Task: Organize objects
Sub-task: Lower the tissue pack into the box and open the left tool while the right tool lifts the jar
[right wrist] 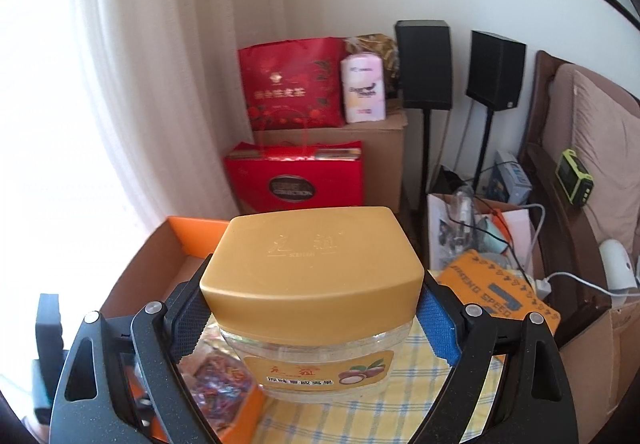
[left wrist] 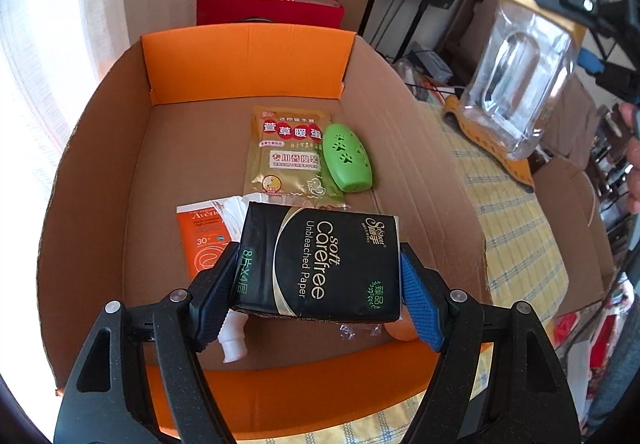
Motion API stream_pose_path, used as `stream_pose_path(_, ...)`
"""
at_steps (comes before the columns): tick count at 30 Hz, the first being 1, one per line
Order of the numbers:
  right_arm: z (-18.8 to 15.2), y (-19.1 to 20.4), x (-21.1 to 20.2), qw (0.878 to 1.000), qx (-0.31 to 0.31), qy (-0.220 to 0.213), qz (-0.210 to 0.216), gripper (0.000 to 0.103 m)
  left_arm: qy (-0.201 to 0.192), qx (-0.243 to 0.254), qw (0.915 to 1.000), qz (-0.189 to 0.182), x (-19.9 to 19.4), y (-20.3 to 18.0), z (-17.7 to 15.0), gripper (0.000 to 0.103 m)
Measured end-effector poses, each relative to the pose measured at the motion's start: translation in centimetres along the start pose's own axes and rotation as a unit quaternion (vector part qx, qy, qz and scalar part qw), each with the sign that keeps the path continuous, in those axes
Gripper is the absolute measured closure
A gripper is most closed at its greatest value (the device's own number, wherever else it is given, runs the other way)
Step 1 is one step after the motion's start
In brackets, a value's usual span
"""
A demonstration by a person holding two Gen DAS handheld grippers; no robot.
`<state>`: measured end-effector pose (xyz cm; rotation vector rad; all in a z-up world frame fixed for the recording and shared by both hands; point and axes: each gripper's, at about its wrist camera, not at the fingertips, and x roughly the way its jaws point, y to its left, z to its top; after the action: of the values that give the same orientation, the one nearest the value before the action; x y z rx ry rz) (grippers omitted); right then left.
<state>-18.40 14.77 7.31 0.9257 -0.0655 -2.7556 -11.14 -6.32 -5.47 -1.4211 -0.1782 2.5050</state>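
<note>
My left gripper is shut on a black tissue pack and holds it over the near part of an open cardboard box. On the box floor lie a gold sachet, a green oval case, an orange sunscreen carton and a white bottle. My right gripper is shut on a clear jar with a gold lid, lifted above the checked cloth. The same jar hangs at the upper right of the left wrist view.
A yellow checked tablecloth lies right of the box, with an orange mat on it. Red gift bags, a brown carton, two black speakers on stands, a white curtain and a sofa stand behind. An orange packet lies under the jar.
</note>
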Motion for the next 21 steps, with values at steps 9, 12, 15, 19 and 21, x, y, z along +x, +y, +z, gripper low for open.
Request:
stream_pose_path(9, 0.6, 4.0, 1.0, 0.999, -0.029, 0.015, 0.033, 0.012, 0.023, 0.008, 0.9997, -0.004, 1.2, -0.9, -0.5, 0.029)
stream_pose_path(12, 0.6, 4.9, 1.7, 0.998, -0.035, 0.022, 0.037, 0.012, 0.015, -0.003, 0.9999, -0.007, 0.1, -0.3, -0.6, 0.028)
stream_pose_path(15, 0.5, 5.6, 2.6, 0.998, -0.036, 0.031, 0.044, 0.012, -0.008, -0.016, 0.9998, -0.010, -2.1, 0.9, -0.7, 0.027)
stream_pose_path(19, 0.5, 6.7, 3.9, 0.997, -0.037, 0.043, 0.052, 0.012, -0.042, -0.036, 0.9985, -0.005, -4.9, 2.9, -0.9, 0.015)
stream_pose_path(21, 0.7, 7.4, 4.7, 0.996, -0.037, 0.049, 0.057, 0.012, -0.050, -0.046, 0.9977, 0.002, -6.0, 4.2, -0.9, 0.015)
